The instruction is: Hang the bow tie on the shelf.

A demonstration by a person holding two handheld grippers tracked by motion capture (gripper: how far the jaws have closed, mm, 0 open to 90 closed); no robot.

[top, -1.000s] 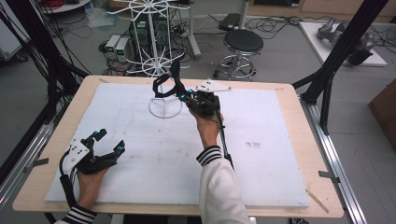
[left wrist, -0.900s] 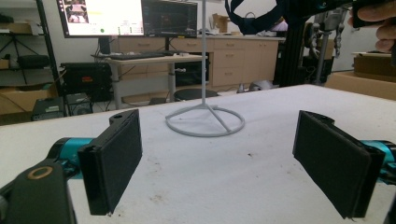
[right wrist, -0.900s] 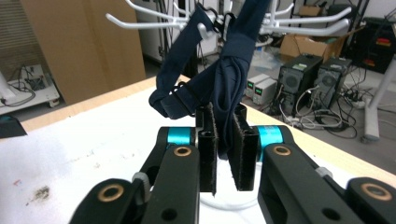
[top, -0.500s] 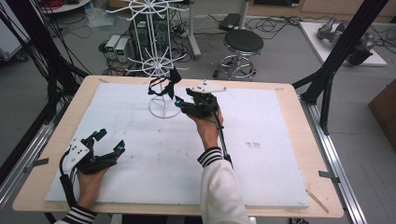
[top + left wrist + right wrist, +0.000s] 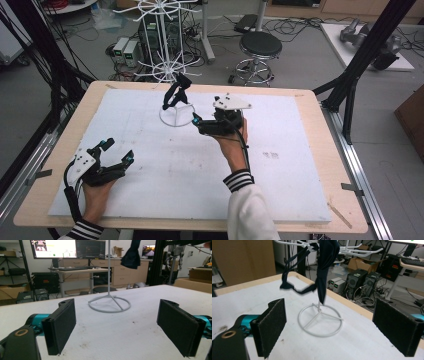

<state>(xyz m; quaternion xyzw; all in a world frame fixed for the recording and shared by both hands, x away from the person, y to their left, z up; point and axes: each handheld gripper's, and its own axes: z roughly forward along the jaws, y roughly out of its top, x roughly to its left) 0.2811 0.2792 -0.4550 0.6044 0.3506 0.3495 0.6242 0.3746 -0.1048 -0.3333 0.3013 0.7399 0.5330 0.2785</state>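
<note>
- On the left of the white mat (image 5: 165, 170), near its front edge, the left gripper (image 5: 116, 154) rests low in the person's left hand (image 5: 95, 192), jaws spread wide and gripping nothing.
- From the left gripper view, its two black pads (image 5: 61, 323) stand well apart over bare mat; the rack's ring base (image 5: 109, 304) sits well ahead between them, and a dark cloth (image 5: 131, 253) hangs high on the thin pole.
- Toward the mat's far middle stands the white wire rack (image 5: 172, 60), its ring base (image 5: 176, 116) on the mat.
- A dark cloth (image 5: 176, 92) hangs from the rack's arms, drooping above the ring base and not touching the mat.
- Just right of the base, the right gripper (image 5: 196, 122) is held in the right hand (image 5: 232, 145), pointing left at the rack, its grey plate (image 5: 231, 102) on top.
- From the right gripper view, its pads (image 5: 272, 322) are released, wide apart and empty; the cloth (image 5: 324, 267) hangs ahead of them, beyond the fingertips and clear of both, with the ring base (image 5: 320, 320) on the mat below it.
</note>
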